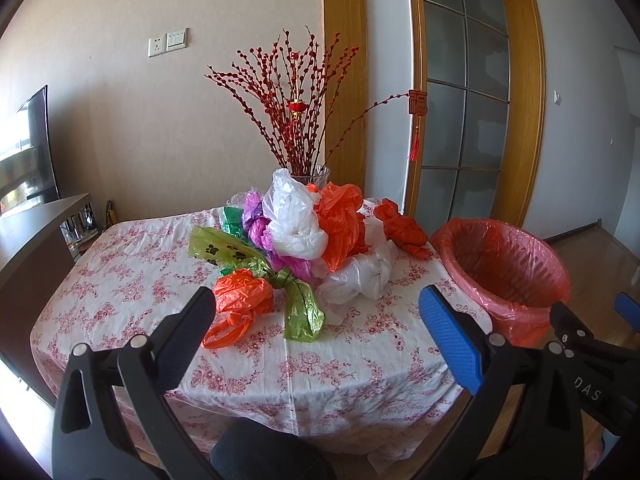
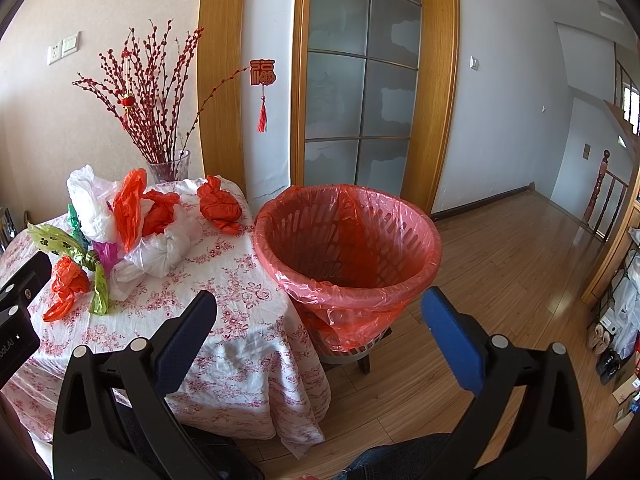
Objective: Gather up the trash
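step: starting; bags (image 1: 304, 236) sitting mid-frame on table (image 1: 120, 280), bin (image 2: 348, 240) looking empty
left tool (image 1: 316, 320): hovering, released
right tool (image 2: 320, 320): hovering, released
next: closing left tool on nearest orange bag (image 1: 240, 292)

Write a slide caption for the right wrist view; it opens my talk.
Open right gripper faces a red-lined basket beside a floral-clothed table piled with crumpled plastic bags.

Left gripper (image 1: 316, 312): black plastic frame, triangular cut-outs in both arms, silver round rivets at the pivots; one textured black pad, one textured blue pad (image 1: 450, 340). Right gripper (image 2: 318, 314): same black frame and rivets, dark navy pad, blue pad; white lettering "DAS" on its body. Dark trouser fabric below the jaws
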`<action>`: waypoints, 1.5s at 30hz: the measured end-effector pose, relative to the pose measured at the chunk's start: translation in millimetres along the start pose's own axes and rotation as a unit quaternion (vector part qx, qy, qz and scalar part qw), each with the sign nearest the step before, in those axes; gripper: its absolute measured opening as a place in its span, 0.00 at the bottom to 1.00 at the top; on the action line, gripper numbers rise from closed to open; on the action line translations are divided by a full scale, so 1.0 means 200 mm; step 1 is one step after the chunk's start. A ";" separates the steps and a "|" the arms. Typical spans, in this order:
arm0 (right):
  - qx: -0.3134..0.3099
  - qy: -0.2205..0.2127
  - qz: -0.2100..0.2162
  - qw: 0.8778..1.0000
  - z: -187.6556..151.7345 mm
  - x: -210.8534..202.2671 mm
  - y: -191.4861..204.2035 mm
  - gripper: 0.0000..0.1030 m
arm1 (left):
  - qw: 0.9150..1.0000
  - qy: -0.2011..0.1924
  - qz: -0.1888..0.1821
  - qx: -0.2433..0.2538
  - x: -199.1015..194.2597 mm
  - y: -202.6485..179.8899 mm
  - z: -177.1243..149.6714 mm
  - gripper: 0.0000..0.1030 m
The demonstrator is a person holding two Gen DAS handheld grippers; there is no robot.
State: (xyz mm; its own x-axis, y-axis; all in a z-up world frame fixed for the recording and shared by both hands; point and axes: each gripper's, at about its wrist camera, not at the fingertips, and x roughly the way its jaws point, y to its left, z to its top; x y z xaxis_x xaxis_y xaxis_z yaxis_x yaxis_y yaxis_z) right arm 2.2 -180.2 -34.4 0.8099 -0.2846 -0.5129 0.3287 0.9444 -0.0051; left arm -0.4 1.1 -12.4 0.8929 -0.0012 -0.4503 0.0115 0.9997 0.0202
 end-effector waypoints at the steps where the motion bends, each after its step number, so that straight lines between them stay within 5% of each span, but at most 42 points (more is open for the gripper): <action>1: 0.000 0.000 0.000 1.000 0.00 0.00 0.00 0.98 | 1.000 0.000 0.000 0.000 0.00 0.00 -0.01 0.96; 45: 0.001 0.003 0.001 1.000 0.00 0.00 -0.01 0.98 | 1.000 0.004 -0.003 0.003 -0.01 0.02 -0.06 0.96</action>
State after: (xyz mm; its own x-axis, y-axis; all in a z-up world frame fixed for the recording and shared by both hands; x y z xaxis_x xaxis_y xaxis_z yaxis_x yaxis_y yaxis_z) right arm 2.9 -182.3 -34.1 0.8076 -0.2820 -0.5180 0.3277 0.9448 -0.0033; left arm -7.6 5.8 -22.8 0.8890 -0.0068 -0.4578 0.0191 0.9996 0.0223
